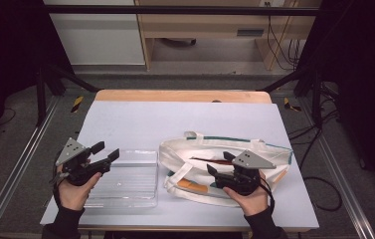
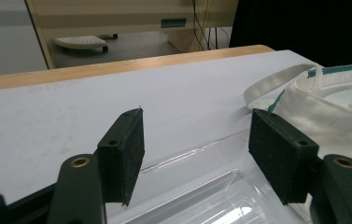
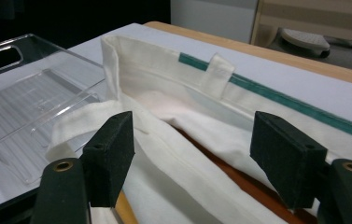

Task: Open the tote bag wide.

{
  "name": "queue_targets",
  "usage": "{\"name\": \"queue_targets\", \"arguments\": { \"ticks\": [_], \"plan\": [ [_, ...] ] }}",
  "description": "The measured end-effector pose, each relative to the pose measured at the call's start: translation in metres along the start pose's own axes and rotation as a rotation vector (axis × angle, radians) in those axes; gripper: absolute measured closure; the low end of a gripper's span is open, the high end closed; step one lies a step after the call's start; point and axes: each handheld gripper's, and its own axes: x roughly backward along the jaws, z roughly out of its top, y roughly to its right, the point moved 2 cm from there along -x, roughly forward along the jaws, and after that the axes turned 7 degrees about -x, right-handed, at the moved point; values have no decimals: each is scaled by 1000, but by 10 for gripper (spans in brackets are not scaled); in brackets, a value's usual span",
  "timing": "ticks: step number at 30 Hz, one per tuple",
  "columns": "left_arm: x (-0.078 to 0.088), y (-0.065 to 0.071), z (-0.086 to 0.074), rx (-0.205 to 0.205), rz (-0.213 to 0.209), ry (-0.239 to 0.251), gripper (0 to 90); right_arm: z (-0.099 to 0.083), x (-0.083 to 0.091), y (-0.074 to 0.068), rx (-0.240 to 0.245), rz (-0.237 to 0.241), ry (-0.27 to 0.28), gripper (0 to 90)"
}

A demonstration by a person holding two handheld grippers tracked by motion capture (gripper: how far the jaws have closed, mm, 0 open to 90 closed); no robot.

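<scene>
While both tools (image 1: pixel 106 153) (image 1: pixel 219 164) gape empty, pale table (image 1: pixel 140 119), wooden desk (image 1: pixel 200 25) beyond.

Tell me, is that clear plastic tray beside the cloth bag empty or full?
Empty. The clear tray lies flat on the table with nothing inside; its ribbed bottom shows bare in the right gripper view, beside the cloth bag.

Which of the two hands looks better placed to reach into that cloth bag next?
The right one, probably. The right gripper hangs over the tote bag, its open jaws pointing at the bag's opening. The left gripper, also open, sits over the clear tray, beside the bag.
</scene>
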Motion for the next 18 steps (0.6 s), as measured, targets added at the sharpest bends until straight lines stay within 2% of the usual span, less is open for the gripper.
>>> {"name": "queue_targets", "arguments": {
  "ticks": [3,8,11,13,18],
  "plan": [
    [-2,4,1,-4,-5,-4,372,-2,-5,-5,5,12,-13,314],
    [-11,14,4,-12,-20,-23,384,-11,-26,-18,32,40,-81,335],
    [-14,16,5,-13,-28,-28,387,-14,-31,-21,40,46,-98,351],
    [-16,18,9,-20,-33,-28,390,-17,-35,-22,60,38,-114,389],
    [-25,25,25,0,-61,-8,399,-22,-38,-21,66,36,-152,524]
  ]
}}
